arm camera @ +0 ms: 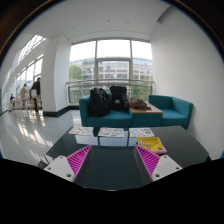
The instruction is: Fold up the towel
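both pads (80,158) stand wide apart, so the gripper (113,162) is open and holds nothing over a dark table (110,168). no towel shows; its direction is unknown. just beyond the right finger lies something yellow (151,145), then papers (110,132), a teal sofa (120,110).

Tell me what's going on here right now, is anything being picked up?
Nothing is held. The gripper hangs open over a dark table, nothing between its pink-padded fingers. A yellow item lies just beyond the right finger, and printed papers lie along the table's far edge. Beyond them is a teal sofa with dark bags on it, in front of big windows. No towel is clearly in view.
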Demonstrator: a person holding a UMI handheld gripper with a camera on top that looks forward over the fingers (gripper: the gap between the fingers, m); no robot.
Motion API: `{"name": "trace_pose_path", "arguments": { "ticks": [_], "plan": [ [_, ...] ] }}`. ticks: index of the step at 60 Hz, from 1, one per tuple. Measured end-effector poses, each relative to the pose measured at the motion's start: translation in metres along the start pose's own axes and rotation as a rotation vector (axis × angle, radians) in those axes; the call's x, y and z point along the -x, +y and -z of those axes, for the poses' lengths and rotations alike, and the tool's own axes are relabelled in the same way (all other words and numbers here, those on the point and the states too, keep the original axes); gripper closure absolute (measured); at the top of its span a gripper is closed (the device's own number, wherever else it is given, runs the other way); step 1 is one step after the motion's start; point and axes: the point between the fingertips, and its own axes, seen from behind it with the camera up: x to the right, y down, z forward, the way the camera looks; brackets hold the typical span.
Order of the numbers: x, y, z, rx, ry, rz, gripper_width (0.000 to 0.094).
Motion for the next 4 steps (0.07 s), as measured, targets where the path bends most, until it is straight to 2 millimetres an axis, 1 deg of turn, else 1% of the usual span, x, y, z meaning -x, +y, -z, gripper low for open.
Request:
{"name": "trace_pose_path", "arguments": {
  "ticks": [4],
  "plan": [
    [0.0022, -0.0023, 0.0042, -0.004, -0.002, -0.002, 0.0101]
  ]
}}
